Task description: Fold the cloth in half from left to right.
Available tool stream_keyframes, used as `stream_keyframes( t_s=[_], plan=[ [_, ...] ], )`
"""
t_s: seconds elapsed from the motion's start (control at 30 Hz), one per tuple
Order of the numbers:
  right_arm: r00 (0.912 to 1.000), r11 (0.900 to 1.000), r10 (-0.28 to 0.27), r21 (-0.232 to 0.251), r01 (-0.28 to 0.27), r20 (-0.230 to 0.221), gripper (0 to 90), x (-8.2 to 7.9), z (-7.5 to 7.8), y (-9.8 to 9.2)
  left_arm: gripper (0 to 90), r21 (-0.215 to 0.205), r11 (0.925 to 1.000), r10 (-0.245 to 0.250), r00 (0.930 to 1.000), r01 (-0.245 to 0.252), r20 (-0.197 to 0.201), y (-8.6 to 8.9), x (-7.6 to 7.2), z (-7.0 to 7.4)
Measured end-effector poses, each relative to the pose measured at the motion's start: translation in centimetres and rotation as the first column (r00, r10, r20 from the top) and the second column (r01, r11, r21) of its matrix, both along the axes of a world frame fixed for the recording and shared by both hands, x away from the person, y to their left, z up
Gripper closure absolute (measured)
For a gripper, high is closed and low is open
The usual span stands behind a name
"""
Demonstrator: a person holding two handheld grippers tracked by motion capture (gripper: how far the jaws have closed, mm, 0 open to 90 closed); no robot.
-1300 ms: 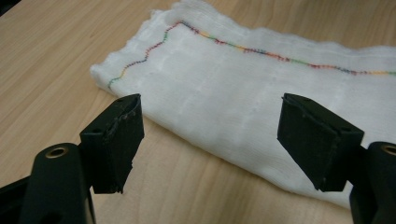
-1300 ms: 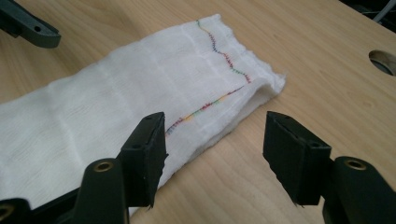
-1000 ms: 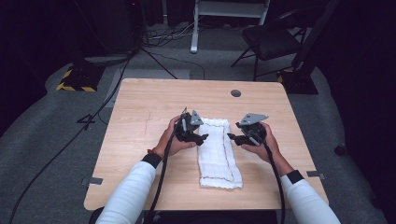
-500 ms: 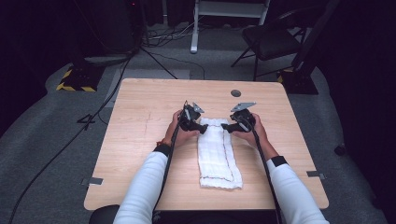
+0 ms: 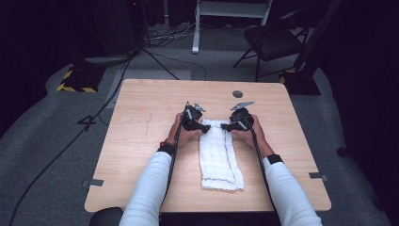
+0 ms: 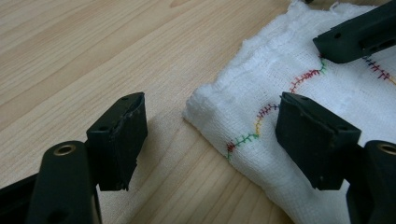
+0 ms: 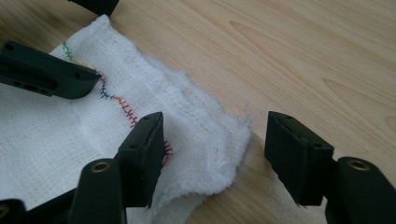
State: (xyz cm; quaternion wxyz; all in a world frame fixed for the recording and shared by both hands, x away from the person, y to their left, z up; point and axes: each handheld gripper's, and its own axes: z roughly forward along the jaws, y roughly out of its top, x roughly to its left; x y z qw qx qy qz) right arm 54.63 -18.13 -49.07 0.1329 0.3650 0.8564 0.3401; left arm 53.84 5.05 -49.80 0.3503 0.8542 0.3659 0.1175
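Your folded white cloth point(image 5: 219, 155) lies flat near the middle of the wooden tabletop point(image 5: 141, 141), its long axis running straight from your side toward the far edge, one short end toward you and the other pointing away, where both of your hands work. In the high view your left gripper point(image 5: 203, 127) sits at the far left corner of the cloth and your right gripper point(image 5: 227, 126) at the far right corner, the two tips turned inward toward each other across that short end. From the left gripper view, your left gripper point(image 6: 210, 140) has its jaws standing apart, having just closed in a little: one jaw hangs over bare wood, the other over the cloth point(image 6: 289, 121), and the cloth's corner lies between them with neither pad pressing on it. A wavy line of coloured stitching point(image 6: 261, 116) runs along the cloth near that edge. From the right gripper view, your right gripper point(image 7: 215, 154) is likewise open, closing slightly: one jaw is over the cloth point(image 7: 60, 140), the other over the wood, with the frayed, slightly lifted corner between them and not pinched. The same coloured stitching point(image 7: 119, 102) shows there.
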Motion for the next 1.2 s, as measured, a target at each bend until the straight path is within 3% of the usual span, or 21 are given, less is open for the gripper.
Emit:
stream_keyframes(
  t_s=[0.1, 0.13, 0.3, 0.33, 0.4, 0.57, 0.73, 0.83, 0.87, 0.97, 1.2],
  plan=[
    [0.9999, 1.000, 0.003, 0.022, -0.002, -0.014, 42.4, 0.0, -0.1, -0.1, 28.6, 0.000, 0.9999, -0.016, 0.9999, 0.016, -0.005, 0.0, -0.1, 0.1],
    [0.9999, 1.000, 0.004, 0.022, -0.003, -0.012, 43.2, 0.0, -0.1, -0.1, 33.8, -0.005, 0.9996, -0.026, 0.9996, 0.026, -0.010, 0.0, -0.2, 0.2],
    [0.9990, 0.999, 0.037, 0.022, -0.037, -0.022, 62.6, -0.5, 0.1, 0.2, 53.6, -0.022, 0.9971, -0.073, 0.9970, 0.073, -0.023, -0.1, -0.5, 0.3],
    [0.9987, 0.999, 0.046, 0.027, -0.046, -0.022, 68.4, -0.6, 0.1, 0.2, 61.4, -0.031, 0.9962, -0.082, 0.9961, 0.081, -0.031, -0.1, -0.5, 0.4],
    [0.9983, 0.998, 0.052, 0.029, -0.051, -0.026, 71.1, -0.7, 0.1, 0.3, 63.9, -0.035, 0.9947, -0.098, 0.9945, 0.097, -0.037, -0.1, -0.4, 0.4],
    [0.9979, 0.998, 0.065, -0.021, -0.065, -0.002, 79.3, -1.0, 0.4, 1.0, 75.4, -0.012, 0.9947, -0.103, 0.9939, 0.102, -0.039, -0.4, -0.2, 0.7],
    [0.9984, 0.999, 0.030, -0.033, -0.029, 0.048, 81.6, -1.1, 0.8, 1.1, 81.0, 0.015, 0.9962, -0.086, 0.9962, 0.086, 0.012, -0.9, 0.0, 1.2],
    [0.9935, 1.000, 0.012, -0.029, -0.009, 0.114, 82.3, -1.1, 1.8, 0.9, 82.2, 0.024, 0.9972, -0.072, 0.9952, 0.071, 0.066, -1.3, 0.3, 2.3],
    [0.9935, 1.000, 0.012, -0.029, -0.009, 0.114, 82.3, -1.1, 1.8, 0.9, 82.4, 0.024, 0.9972, -0.072, 0.9952, 0.071, 0.066, -1.3, 0.3, 2.3],
    [0.9864, 1.000, -0.007, -0.029, 0.012, 0.164, 82.4, -1.1, 2.9, 0.7, 82.9, -0.017, 0.9983, -0.054, 0.9942, 0.056, 0.093, -1.4, 0.5, 3.4],
    [0.9742, 1.000, -0.016, 0.000, 0.017, 0.225, 82.7, -1.3, 5.5, -0.1, 83.2, -0.032, 0.9970, -0.065, 0.9872, 0.071, 0.145, -1.6, 0.6, 6.1]
  ],
)
